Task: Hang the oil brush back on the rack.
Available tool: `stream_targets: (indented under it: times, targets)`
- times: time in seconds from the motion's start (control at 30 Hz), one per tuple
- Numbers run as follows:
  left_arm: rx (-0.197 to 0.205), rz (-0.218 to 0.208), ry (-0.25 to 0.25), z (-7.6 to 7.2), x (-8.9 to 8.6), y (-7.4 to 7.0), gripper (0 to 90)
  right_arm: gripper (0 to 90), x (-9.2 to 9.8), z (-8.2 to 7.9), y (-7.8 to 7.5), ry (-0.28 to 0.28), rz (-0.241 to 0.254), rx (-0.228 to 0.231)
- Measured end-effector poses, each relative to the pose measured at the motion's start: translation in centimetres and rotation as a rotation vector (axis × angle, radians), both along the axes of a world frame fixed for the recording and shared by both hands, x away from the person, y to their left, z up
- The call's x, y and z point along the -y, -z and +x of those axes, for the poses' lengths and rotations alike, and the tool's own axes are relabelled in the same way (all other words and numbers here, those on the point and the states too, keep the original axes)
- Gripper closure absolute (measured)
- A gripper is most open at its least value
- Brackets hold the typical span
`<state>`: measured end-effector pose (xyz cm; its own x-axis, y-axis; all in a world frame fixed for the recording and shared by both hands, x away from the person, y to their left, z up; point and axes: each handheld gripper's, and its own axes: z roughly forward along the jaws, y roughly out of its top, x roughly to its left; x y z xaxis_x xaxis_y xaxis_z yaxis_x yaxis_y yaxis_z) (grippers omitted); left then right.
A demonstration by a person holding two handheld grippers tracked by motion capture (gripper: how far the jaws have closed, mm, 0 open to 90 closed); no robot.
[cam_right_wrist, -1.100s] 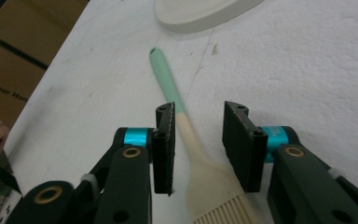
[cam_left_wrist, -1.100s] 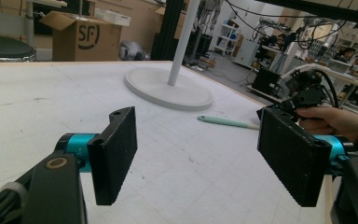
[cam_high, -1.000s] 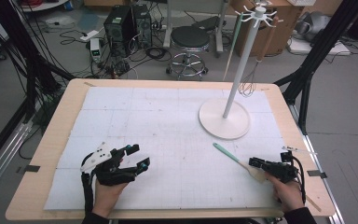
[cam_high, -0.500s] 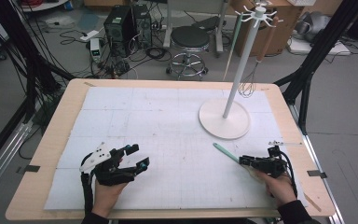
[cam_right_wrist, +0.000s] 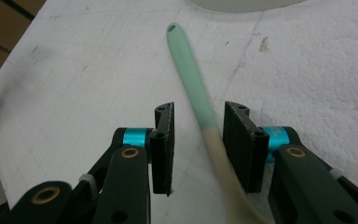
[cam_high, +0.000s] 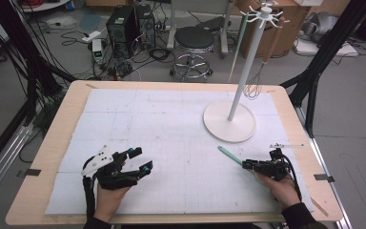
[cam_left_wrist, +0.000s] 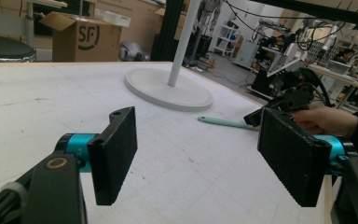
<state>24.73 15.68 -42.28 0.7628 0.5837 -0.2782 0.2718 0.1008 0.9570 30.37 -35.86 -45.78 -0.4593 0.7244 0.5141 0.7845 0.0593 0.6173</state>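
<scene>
On white matting, the green-handled utensil (cam_right_wrist: 191, 79) lies between the right tool's (cam_right_wrist: 198, 140) closing, unclamped jaws.

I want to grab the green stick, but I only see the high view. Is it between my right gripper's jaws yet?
Observer: Yes. In the right gripper view the stick lies between the jaws of the right gripper. They have just been closing, but there is a gap beside one pad.
Operator: Is the stick green all the way?
Observer: No, it turns cream right between the jaws.
Operator: Is there anything at its far end?
Observer: A small hole goes through the green end.
</scene>
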Motion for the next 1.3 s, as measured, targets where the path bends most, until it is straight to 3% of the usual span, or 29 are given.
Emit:
stream_targets:
  times: [0.3,0.7,1.13,1.23,1.3]
  targets:
    - [-0.002,-0.002,0.002,0.0,0.1,0.0,29.0,69.0,-0.5,-0.1,-0.1,-0.002,-0.073,0.037]
    - [0.000,0.005,0.014,0.1,0.5,0.0,29.0,77.0,-0.8,-0.1,-0.2,0.003,-0.120,0.041]
    - [0.001,0.004,0.018,0.1,0.7,0.0,29.1,78.7,-1.5,-0.5,-0.3,0.001,-0.190,0.087]
    - [0.000,0.001,0.014,0.1,0.6,0.0,29.0,79.9,-1.8,-0.7,-0.5,0.004,-0.230,0.115]
    - [-0.001,0.003,0.014,0.1,0.6,0.0,29.0,80.4,-1.9,-0.6,-0.6,0.003,-0.230,0.100]
